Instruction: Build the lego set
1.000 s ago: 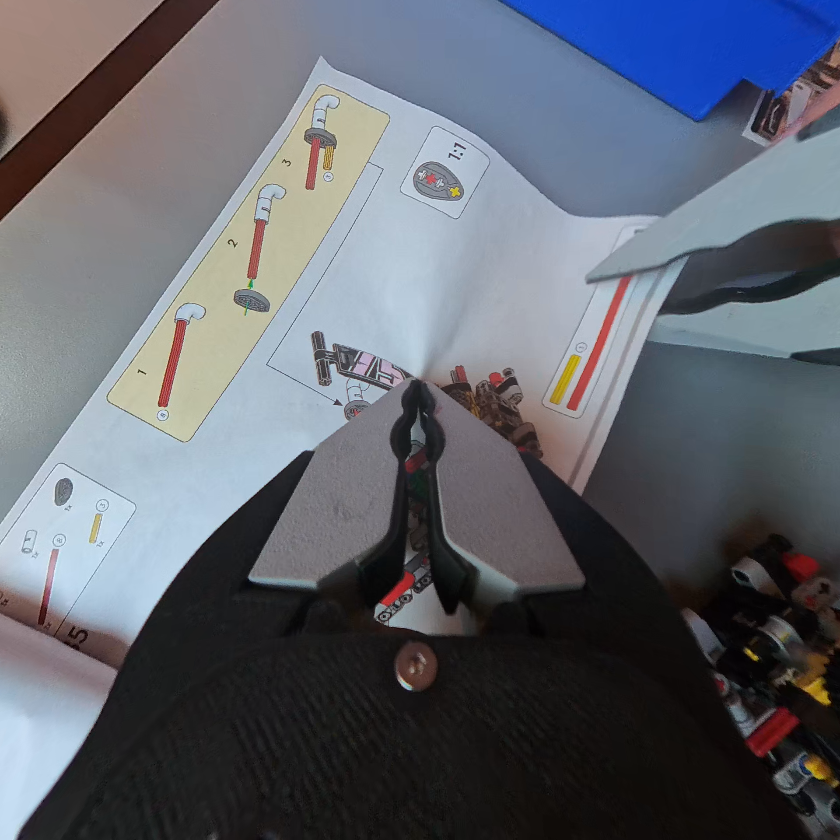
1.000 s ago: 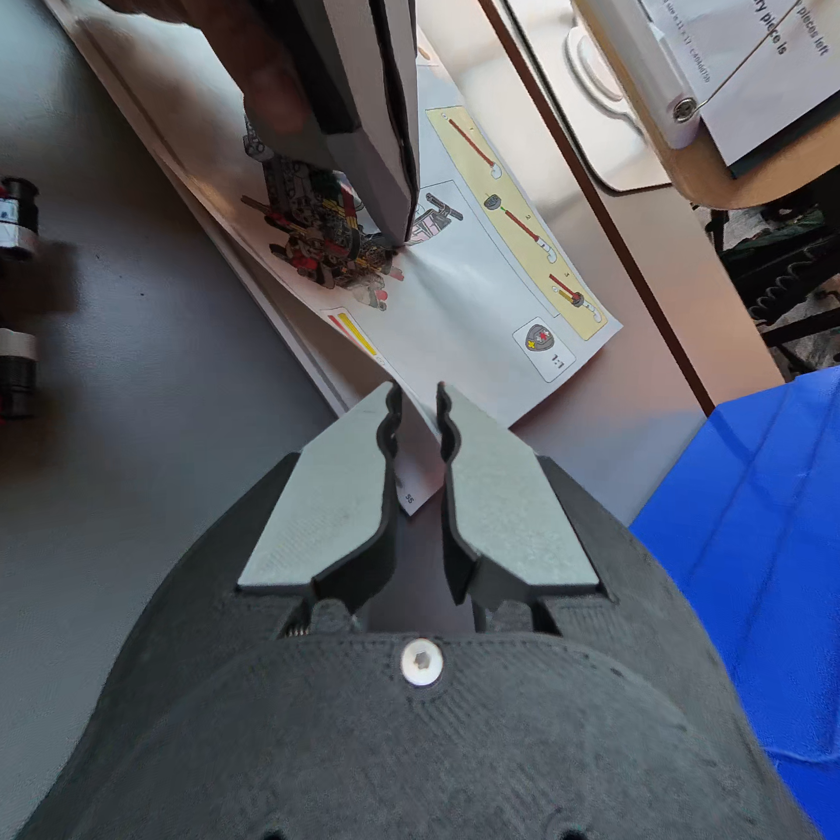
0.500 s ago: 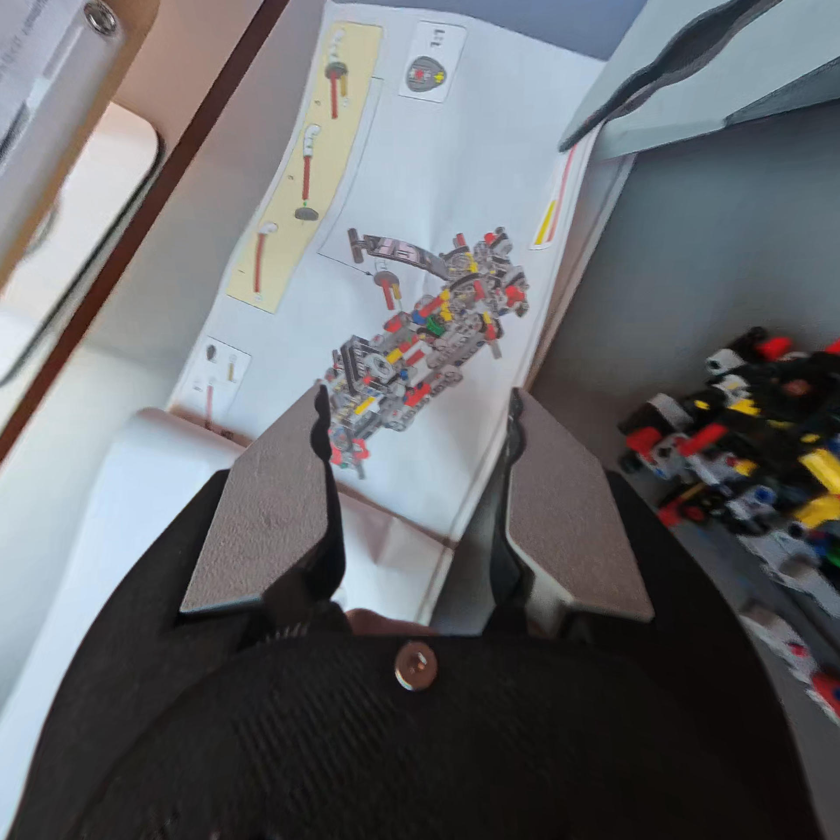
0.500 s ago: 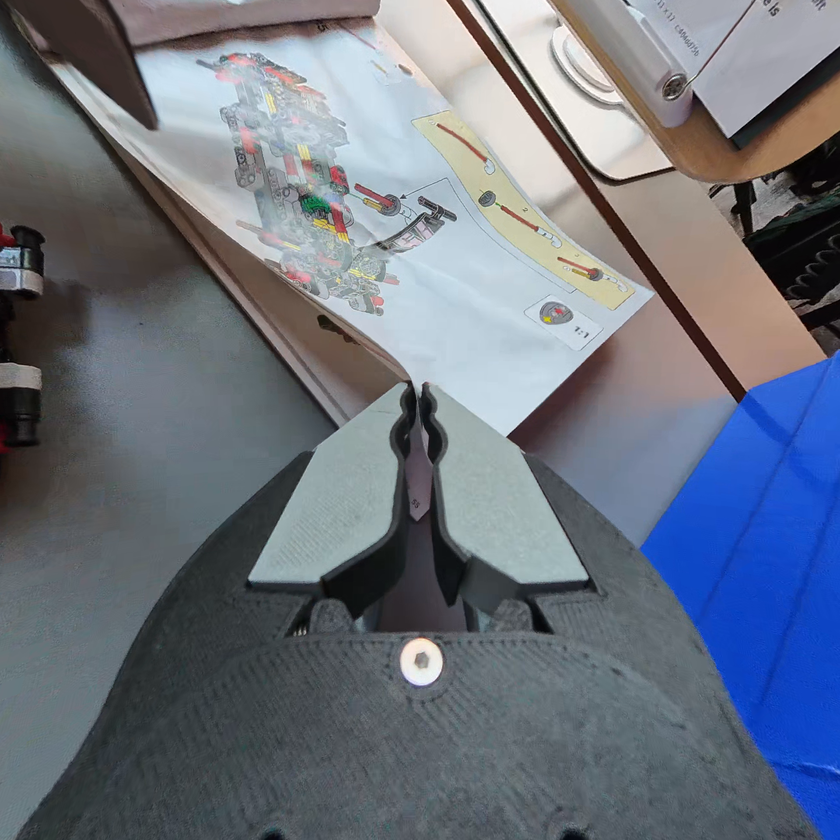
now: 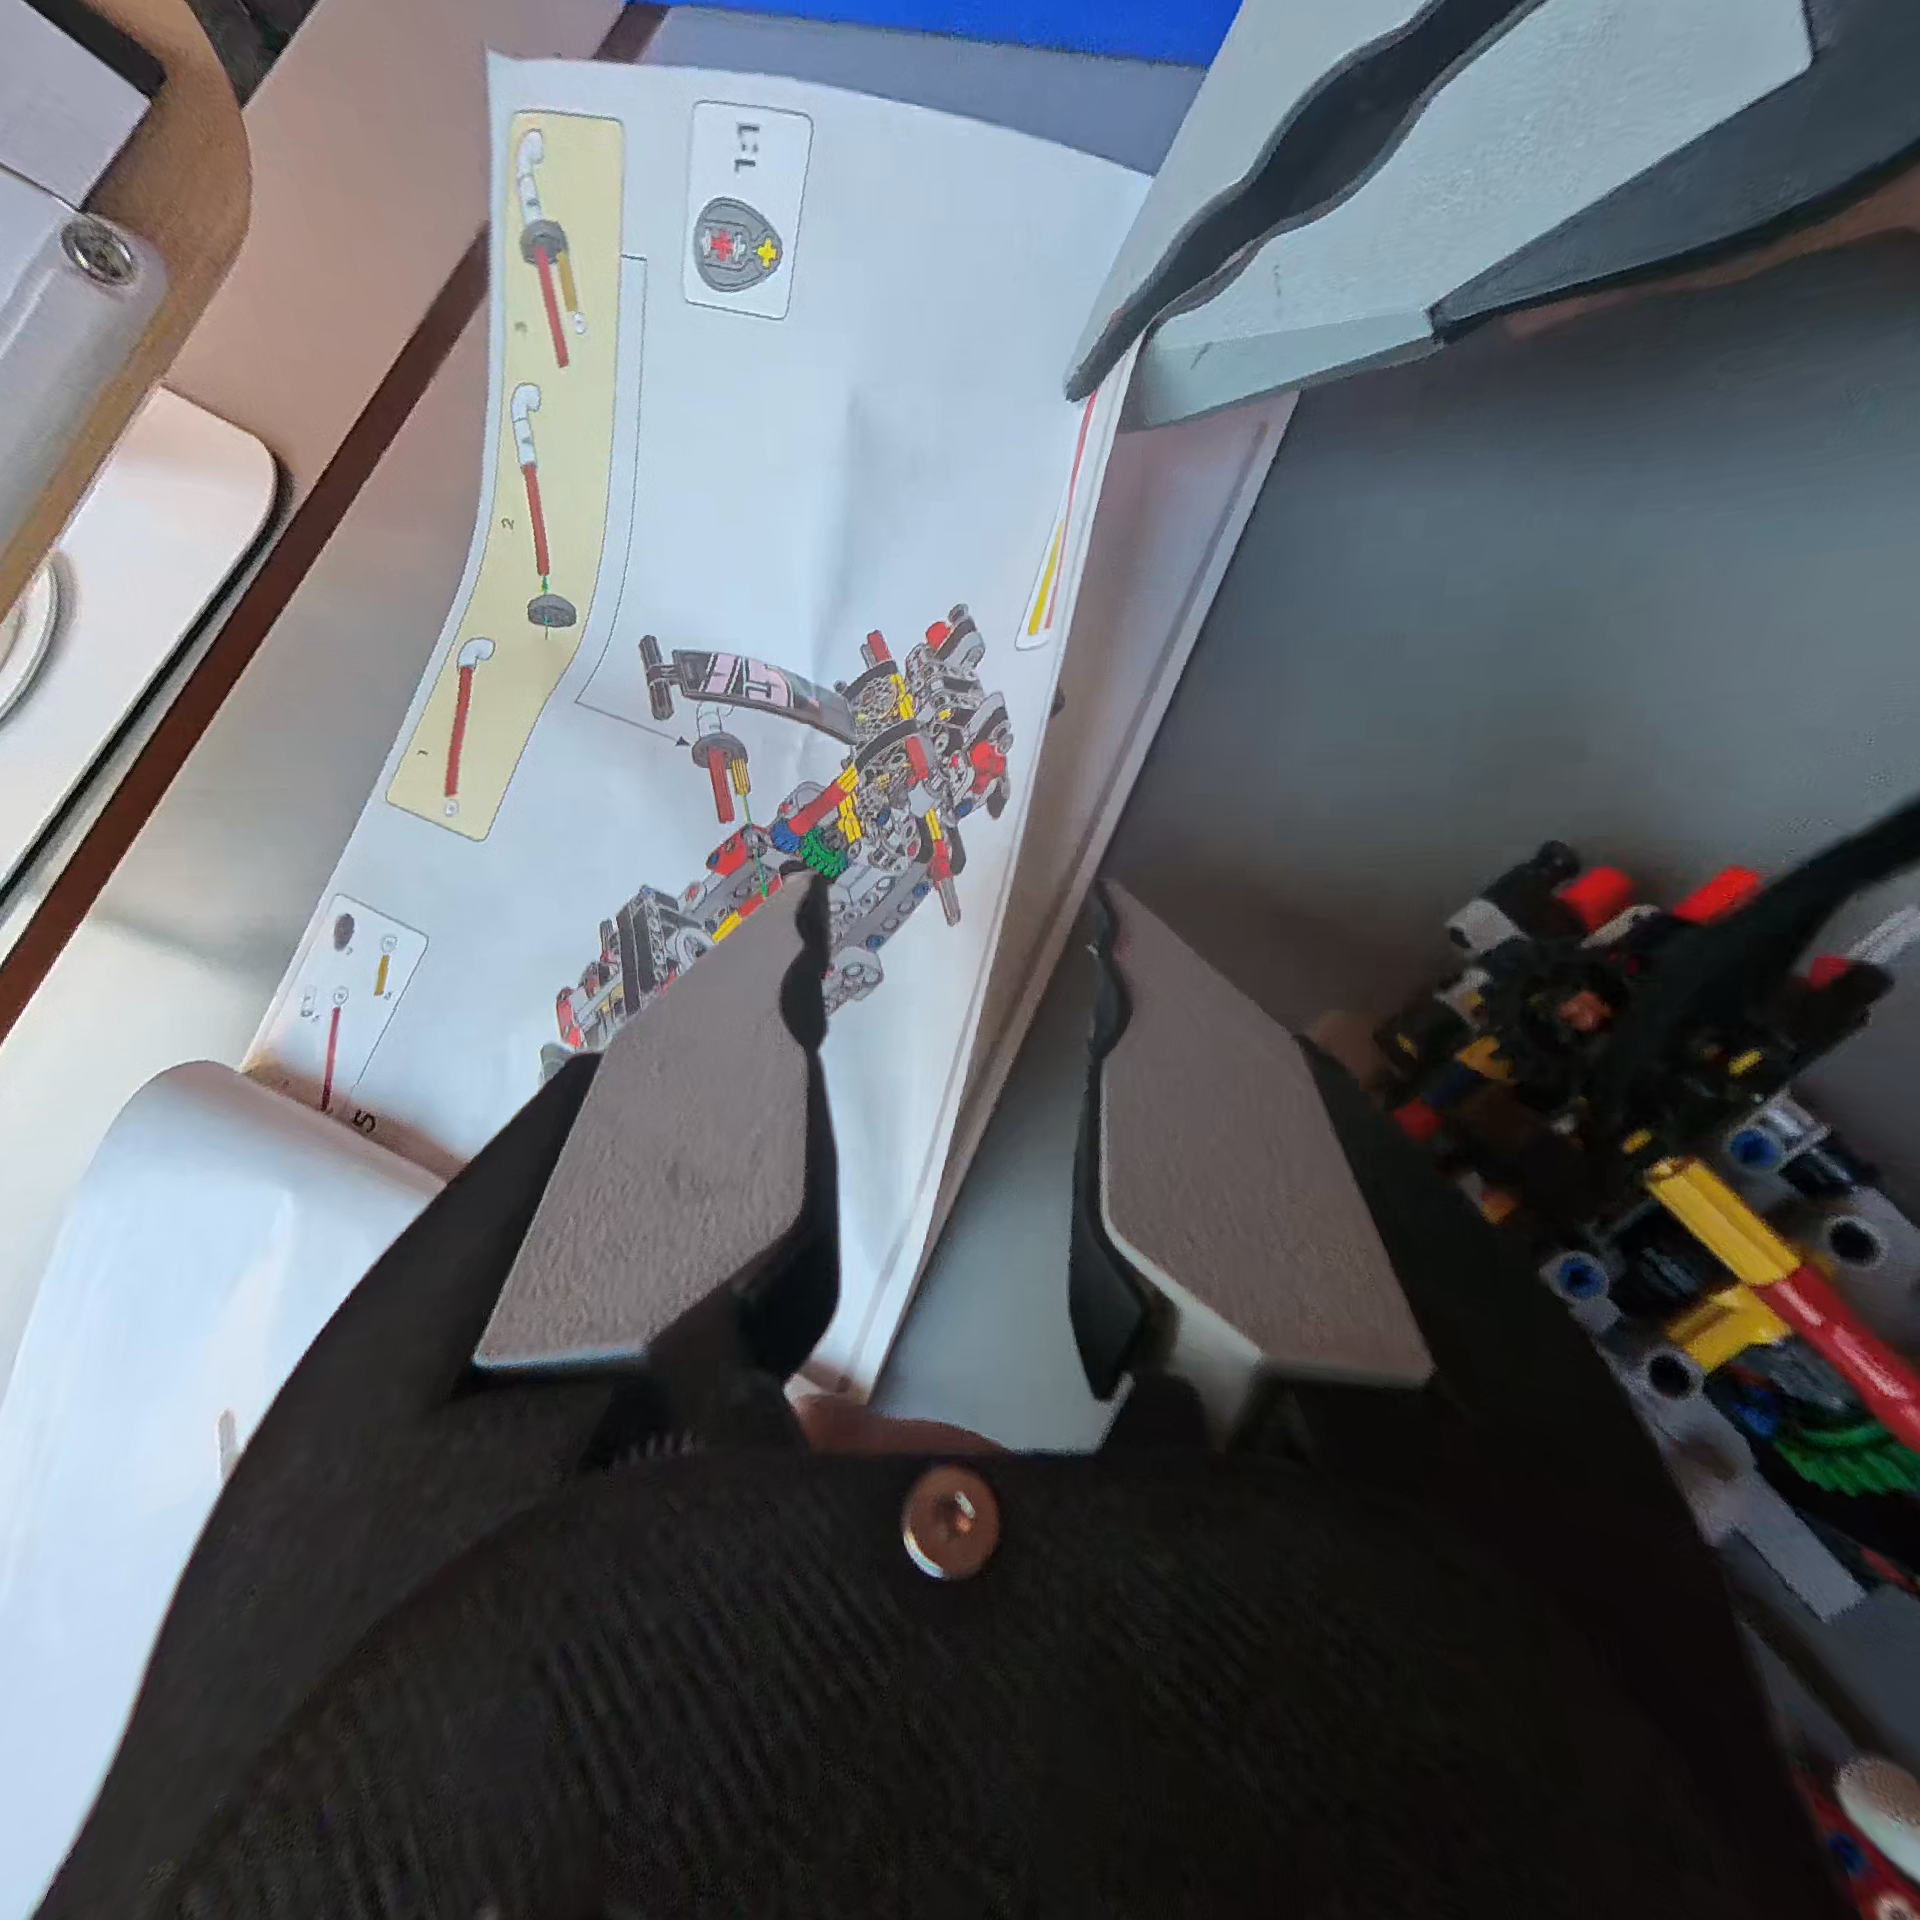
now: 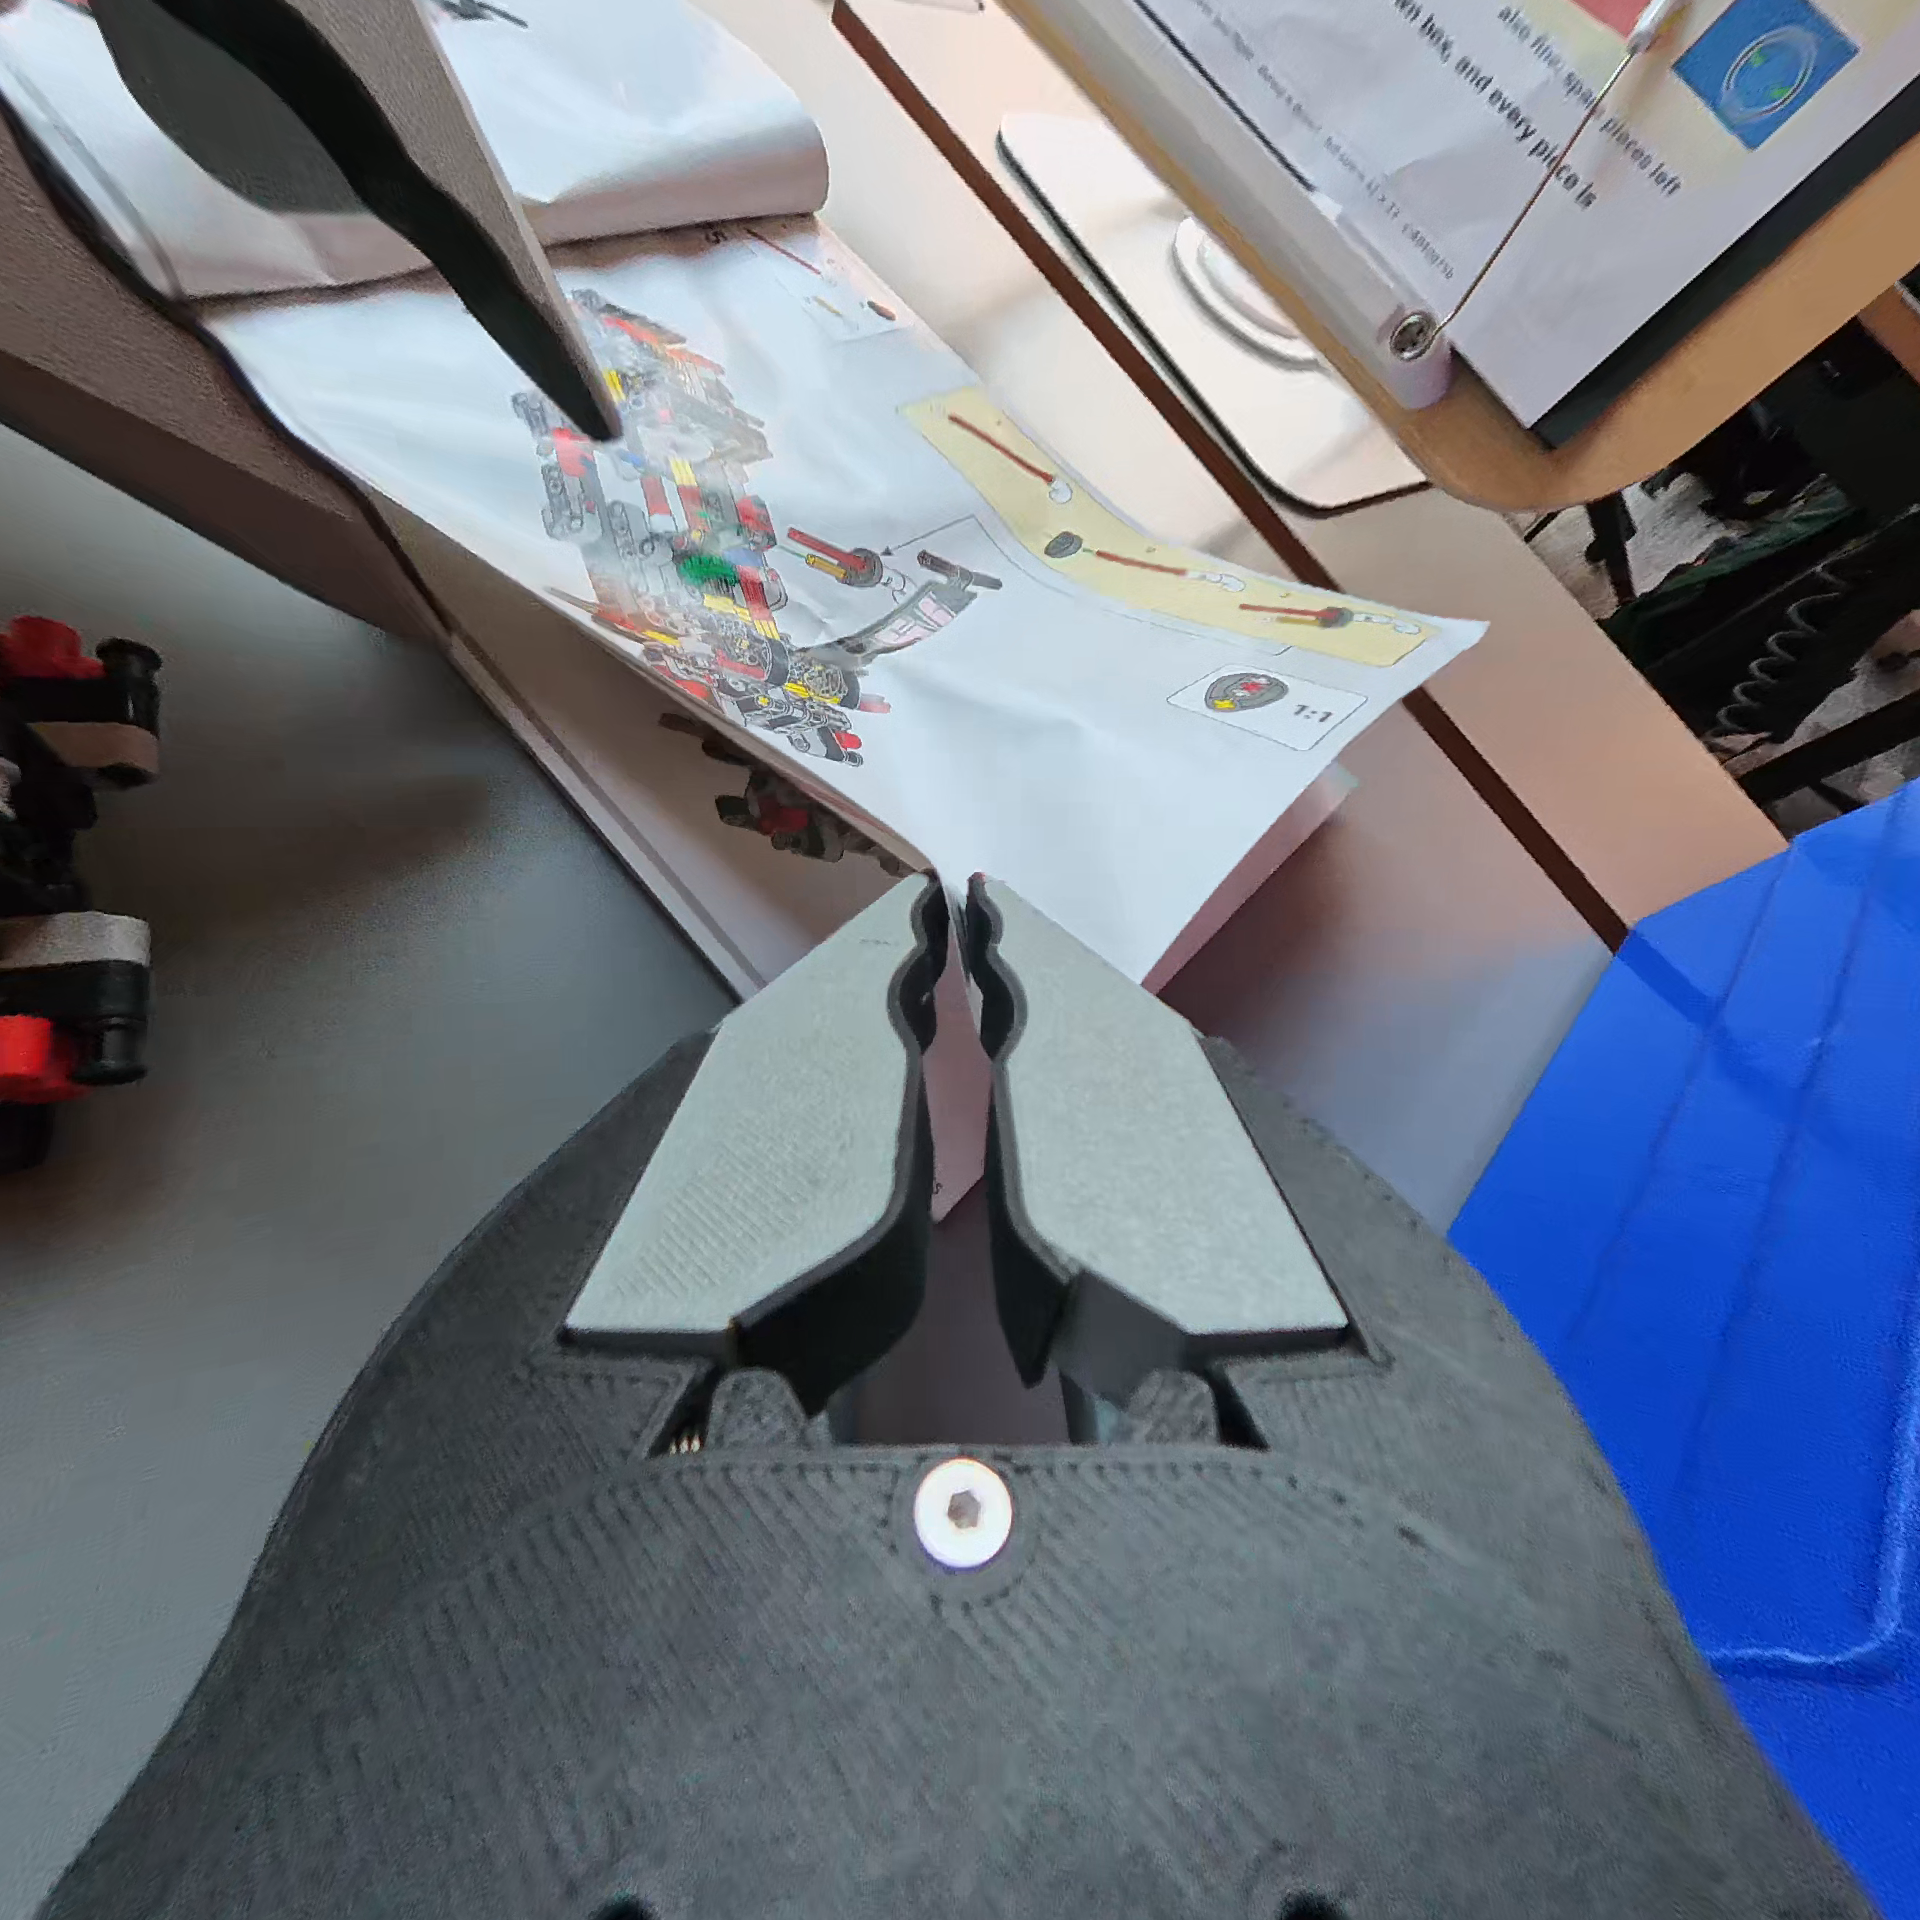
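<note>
The right gripper [image 6: 956,904], grey-fingered in a black shell at the lower centre of its own view, is clamped on the near corner of a lifted white page [image 6: 1091,748] of a printed building-instruction booklet, the paper running down between its wavy black pads; the left wrist view shows that same gripper only as a grey wedge at the upper right, its tip at the page's right edge.

The left gripper [image 5: 951,914] stands with its jaws apart above the booklet's lower right edge, nothing between them but page and grey table [image 5: 1558,623]; from the right view only one of its fingers [image 6: 488,260] shows, at the upper left, its dark tip over the printed model drawing.

A half-built toy model of black, red, yellow and grey plastic bricks [image 5: 1662,1143] fills the left view's right side, while the right view catches just its end at the left edge; only the right view shows the pages beneath the lifted sheet, a blue plastic bin [image 6: 1714,1247] at the lower right, and a stand holding a printed sheet [image 6: 1455,156] at the upper right.
</note>
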Available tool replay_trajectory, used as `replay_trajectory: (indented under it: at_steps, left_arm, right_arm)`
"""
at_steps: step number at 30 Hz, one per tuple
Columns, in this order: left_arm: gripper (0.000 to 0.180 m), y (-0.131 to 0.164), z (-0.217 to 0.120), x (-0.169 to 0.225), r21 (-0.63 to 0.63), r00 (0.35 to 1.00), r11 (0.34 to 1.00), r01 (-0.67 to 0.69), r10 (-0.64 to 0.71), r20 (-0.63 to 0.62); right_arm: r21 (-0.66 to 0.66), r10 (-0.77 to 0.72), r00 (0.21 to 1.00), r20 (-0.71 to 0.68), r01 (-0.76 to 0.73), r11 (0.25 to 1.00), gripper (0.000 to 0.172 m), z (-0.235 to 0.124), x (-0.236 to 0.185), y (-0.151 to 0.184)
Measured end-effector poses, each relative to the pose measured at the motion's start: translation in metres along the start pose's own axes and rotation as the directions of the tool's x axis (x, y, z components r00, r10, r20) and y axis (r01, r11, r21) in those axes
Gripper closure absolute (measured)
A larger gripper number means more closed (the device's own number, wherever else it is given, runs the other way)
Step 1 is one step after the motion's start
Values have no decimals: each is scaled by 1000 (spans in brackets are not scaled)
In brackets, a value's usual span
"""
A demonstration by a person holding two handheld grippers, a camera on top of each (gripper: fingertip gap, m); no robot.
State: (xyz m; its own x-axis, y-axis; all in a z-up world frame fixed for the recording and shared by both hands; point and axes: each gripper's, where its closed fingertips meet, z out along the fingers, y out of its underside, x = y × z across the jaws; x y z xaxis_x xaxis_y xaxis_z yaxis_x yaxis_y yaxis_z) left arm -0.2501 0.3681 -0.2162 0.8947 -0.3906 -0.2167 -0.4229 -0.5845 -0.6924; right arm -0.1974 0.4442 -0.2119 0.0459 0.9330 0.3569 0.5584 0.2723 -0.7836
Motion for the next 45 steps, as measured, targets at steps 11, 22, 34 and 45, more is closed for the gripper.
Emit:
replay_trajectory:
  at_steps: [11, 22, 34, 45]
  left_arm:
    - [180, -10, 15, 5, -37, 999, 999, -38, 38, 5]
    - [180, -13, 35, -6, -125, 988, 986, -110, 122, 92]
    - [180, -19, 5, -33, -1, 967, 1000, -12, 12, 254]
    - [180, 47, -79, -80, 222, 825, 906, 359, -420, 378]
  right_arm:
    - [86, 6, 999, -43, -2, 996, 172, -7, 4, -18]
    - [132, 57, 998, -33, -52, 990, 172, -9, 7, -24]
    - [416, 225, 956, -186, -130, 900, 154, -57, 50, -52]
    - [412, 263, 953, -151, -181, 893, 155, -56, 52, -46]
